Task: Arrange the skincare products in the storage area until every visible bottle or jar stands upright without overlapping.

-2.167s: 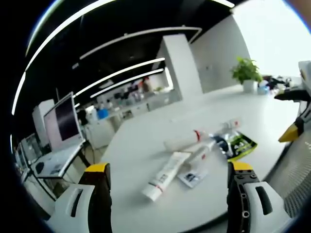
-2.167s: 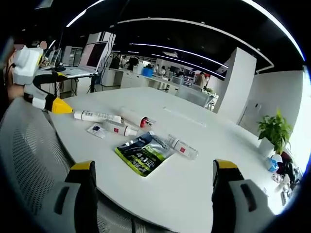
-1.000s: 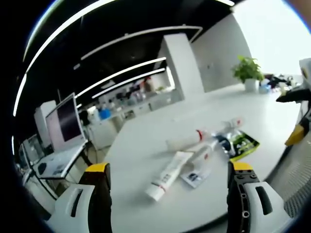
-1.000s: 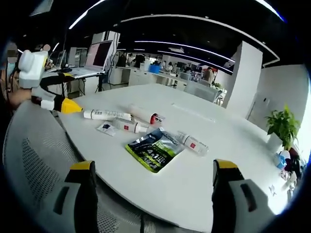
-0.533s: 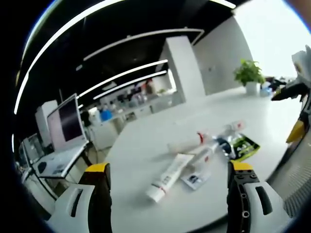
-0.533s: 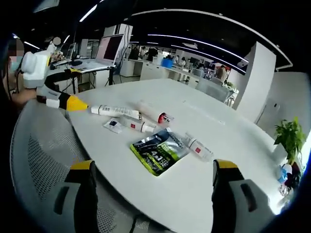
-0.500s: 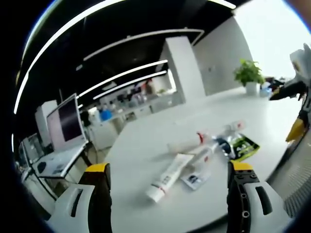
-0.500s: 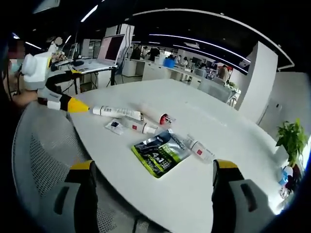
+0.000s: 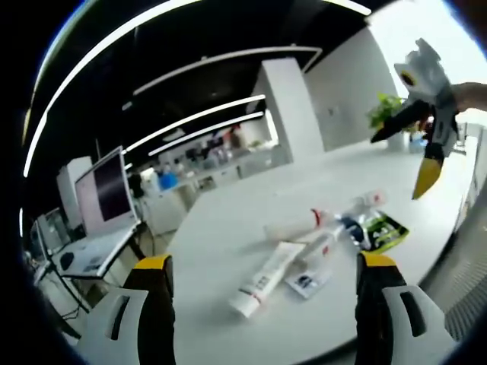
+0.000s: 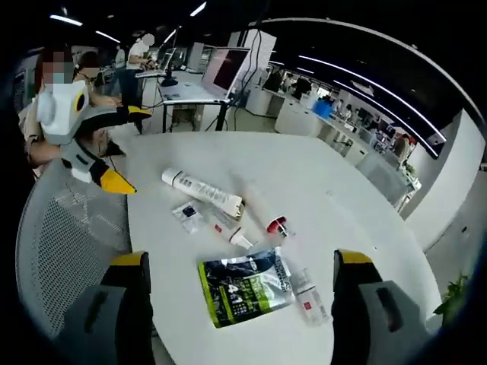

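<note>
Products lying flat mid-table (image 10: 319, 198): white tube (image 10: 202, 192), green pouch (image 10: 245, 286), small bottle (image 10: 308, 294), possibly capped. Both grippers held apart, empty, above. Tube best gripped mid-body, then tipped upright.

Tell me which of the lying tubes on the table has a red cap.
The slim translucent tube between the big white printed tube and the green pouch. Its end cap is red; the big tube's end is white.
</note>
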{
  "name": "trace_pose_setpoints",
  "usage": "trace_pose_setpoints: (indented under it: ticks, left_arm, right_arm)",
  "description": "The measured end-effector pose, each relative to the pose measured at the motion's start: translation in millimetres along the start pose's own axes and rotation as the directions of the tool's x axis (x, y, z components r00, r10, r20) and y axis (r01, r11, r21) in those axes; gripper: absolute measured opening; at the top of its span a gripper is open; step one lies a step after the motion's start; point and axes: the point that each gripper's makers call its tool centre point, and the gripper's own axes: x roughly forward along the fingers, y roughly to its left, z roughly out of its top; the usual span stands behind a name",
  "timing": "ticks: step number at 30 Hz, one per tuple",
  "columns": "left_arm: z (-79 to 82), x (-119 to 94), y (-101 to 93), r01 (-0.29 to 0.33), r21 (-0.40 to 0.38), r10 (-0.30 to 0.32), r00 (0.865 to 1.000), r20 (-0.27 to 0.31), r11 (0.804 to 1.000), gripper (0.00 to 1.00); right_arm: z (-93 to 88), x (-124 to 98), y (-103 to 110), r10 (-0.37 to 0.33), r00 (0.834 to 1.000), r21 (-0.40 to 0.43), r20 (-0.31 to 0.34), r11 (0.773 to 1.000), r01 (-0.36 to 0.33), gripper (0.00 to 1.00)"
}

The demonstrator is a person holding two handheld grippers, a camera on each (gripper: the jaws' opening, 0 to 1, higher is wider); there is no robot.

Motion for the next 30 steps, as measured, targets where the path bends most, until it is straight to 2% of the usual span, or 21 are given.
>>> trace_pose_setpoints:
  ticks: [5, 8, 11, 13, 16, 19, 21, 23, 26, 29, 30]
  left_arm:
    - [-0.5, -1.7, -7.2, 0.046, 0.001, -0.046, 0.999, -0.015, 0.999, 0.97]
    - [-0.4, -5.2, -8.6, 0.07, -0.004, -0.071, 0.997, -0.025, 0.998, 0.97]
    - [1.0, -6.7, -2.3, 0.066, -0.068, -0.068, 0.997, -0.025, 0.995, 0.97]
    - [3.7, -6.6, -4.2, 0.091, -0.092, -0.094, 0.995, -0.024, 0.992, 0.97]
    - [8.5, -7.1, -8.0, 0.121, -0.066, -0.123, 0.992, -0.019, 0.99, 0.97]
    - [9.8, -6.7, 0.4, 0.112, -0.052, -0.113, 0.993, -0.022, 0.992, 0.97]
    - [8.1, -6.2, 7.9, 0.11, -0.064, -0.112, 0.993, -0.03, 0.992, 0.97]
    - [5.4, -6.3, 12.8, 0.111, -0.073, -0.114, 0.993, -0.037, 0.991, 0.97]
    - [-1.6, -8.1, 15.2, 0.119, -0.09, -0.124, 0.99, -0.062, 0.989, 0.97]
    - [-3.9, -10.4, 17.4, 0.12, -0.112, -0.128, 0.99, -0.066, 0.986, 0.97]
    - [-3.4, -10.6, 18.3, 0.121, -0.123, -0.129, 0.99, -0.061, 0.985, 0.97]
  right_arm:
    - [8.6, 28.5, -7.1, 0.086, 0.996, 0.009, -0.008, 0.996, -0.086, 1.0]
    - [9.7, 49.8, -15.6, 0.125, 0.991, -0.006, -0.049, 0.992, -0.125, 0.99]
    - [18.6, 67.9, -28.1, 0.123, 0.991, -0.04, -0.051, 0.991, -0.125, 0.99]
    - [21.5, 81.5, -35.1, 0.148, 0.987, -0.033, -0.068, 0.988, -0.151, 0.99]
    - [25.6, 101.1, -45.1, 0.177, 0.98, -0.021, -0.086, 0.984, -0.179, 0.99]
    - [27.6, 119.3, -53.3, 0.198, 0.974, -0.032, -0.112, 0.979, -0.202, 0.95]
    - [25.1, 130.3, -56.1, 0.231, 0.959, -0.044, -0.163, 0.97, -0.241, 0.94]
    - [22.7, 142.1, -58.2, 0.266, 0.943, -0.06, -0.2, 0.957, -0.283, 0.98]
    - [20.5, 157.2, -57.5, 0.299, 0.926, -0.067, -0.232, 0.945, -0.321, 0.99]
    - [5.7, 168.3, -55.3, 0.33, 0.89, -0.081, -0.316, 0.925, -0.372, 0.99]
    - [-3.0, 172.9, -56.1, 0.337, 0.87, -0.094, -0.359, 0.914, -0.393, 0.99]
